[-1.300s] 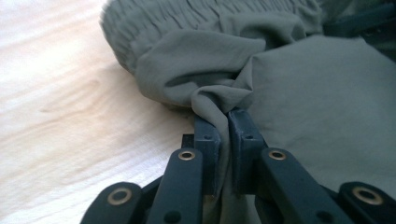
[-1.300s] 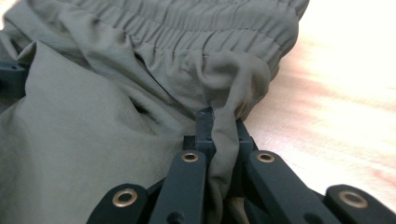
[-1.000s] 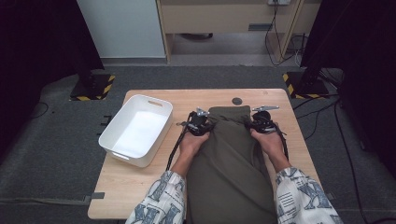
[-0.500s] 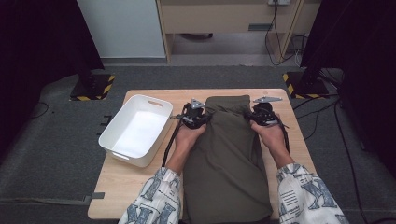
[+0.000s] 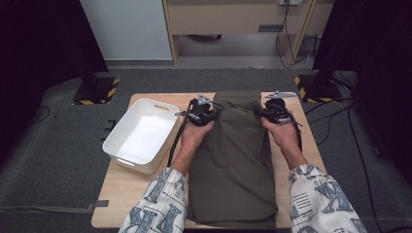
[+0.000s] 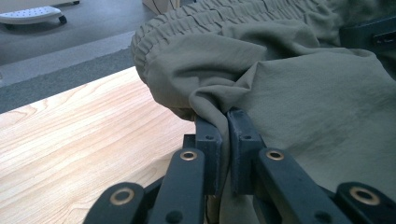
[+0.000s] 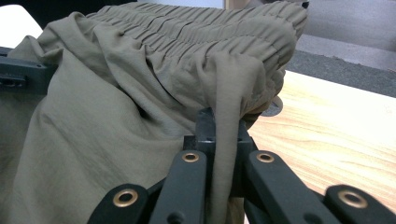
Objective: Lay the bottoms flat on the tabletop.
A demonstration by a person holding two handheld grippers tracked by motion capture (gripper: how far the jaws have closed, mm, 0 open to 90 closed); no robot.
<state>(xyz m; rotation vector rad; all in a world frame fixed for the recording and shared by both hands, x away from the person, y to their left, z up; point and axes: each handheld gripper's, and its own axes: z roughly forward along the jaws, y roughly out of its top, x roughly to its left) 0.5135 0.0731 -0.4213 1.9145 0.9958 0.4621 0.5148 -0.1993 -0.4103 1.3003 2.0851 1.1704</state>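
Note:
Olive-green trousers (image 5: 233, 155) with an elastic waistband (image 6: 224, 18) lie lengthwise along the wooden table (image 5: 121, 194), waistband at the far end. My left gripper (image 5: 206, 116) is shut on a fold of cloth (image 6: 219, 105) at the waist's left side. My right gripper (image 5: 269, 112) is shut on a fold (image 7: 229, 93) at the waist's right side. Both hold the waist end lifted off the table. In each gripper view the cloth is pinched between the black jaws, left gripper (image 6: 224, 126) and right gripper (image 7: 224, 123).
A white plastic tub (image 5: 141, 135) stands empty on the table's left part, close to the left hand. A small dark round thing (image 7: 273, 108) lies on the wood behind the waistband. Dark floor surrounds the table; a wooden cabinet (image 5: 233, 19) stands beyond.
Both grippers have risen and moved toward the far edge, drawing the trousers' waist end up and stretching the cloth out longer along the table.

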